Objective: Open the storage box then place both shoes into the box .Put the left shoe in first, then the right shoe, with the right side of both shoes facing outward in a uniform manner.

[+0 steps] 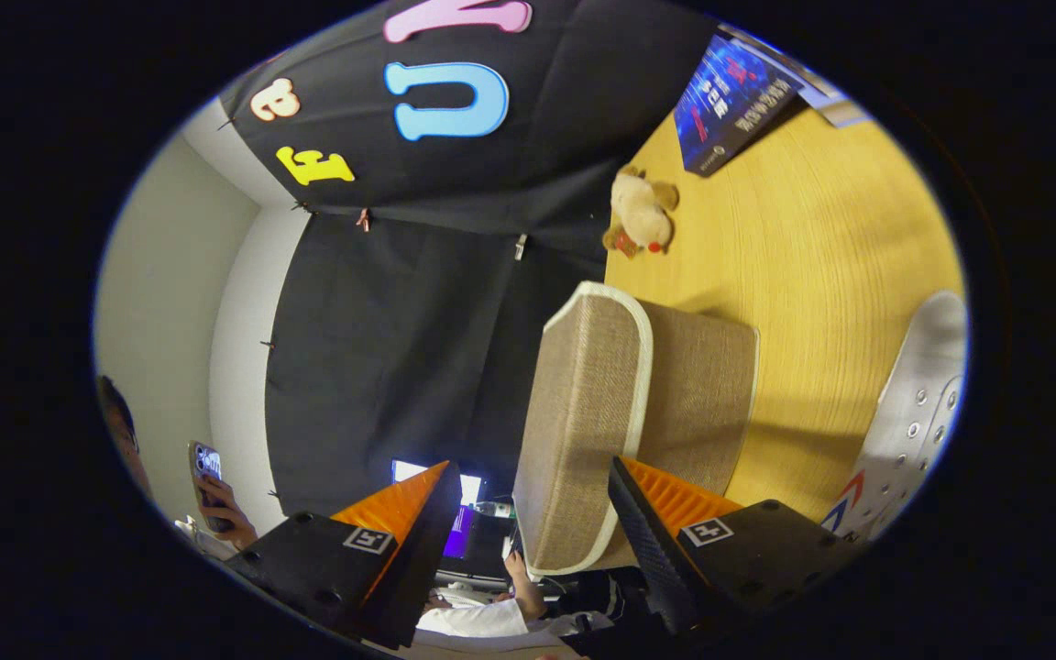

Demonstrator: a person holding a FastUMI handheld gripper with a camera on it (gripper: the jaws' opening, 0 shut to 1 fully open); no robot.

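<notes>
While the view is rolled onto its side, the tongs point(528, 541) stand wide apart with nothing pressed between them, and the storage box point(638, 412) sits just ahead, its lid point(588, 422) reaching down into the gap between the two fingers. Neither finger visibly touches the box.

The box rests on the yellow wooden surface point(821, 266). It is covered in beige woven fabric, and the lid has a pale piped edge running round it. I judge it light and only semi-stiff: fabric over thin board, likely to flex or slide on the smooth wood if pushed from one side. The lid looks closed, so opening it appears to be the step in hand. The piped rim of the lid is the natural place to take hold, since it gives a firm ridge for the fingers to pinch, whereas the flat fabric faces offer little purchase.

A white shoe point(918, 412) with metal eyelets lies on the surface well off to the side of the box, past one finger. Which shoe of the pair it is cannot be told from here. It looks light, with a firm sole and softer upper, and the heel collar should grip well.

Beyond the box sits a small plush toy point(643, 215).
</notes>
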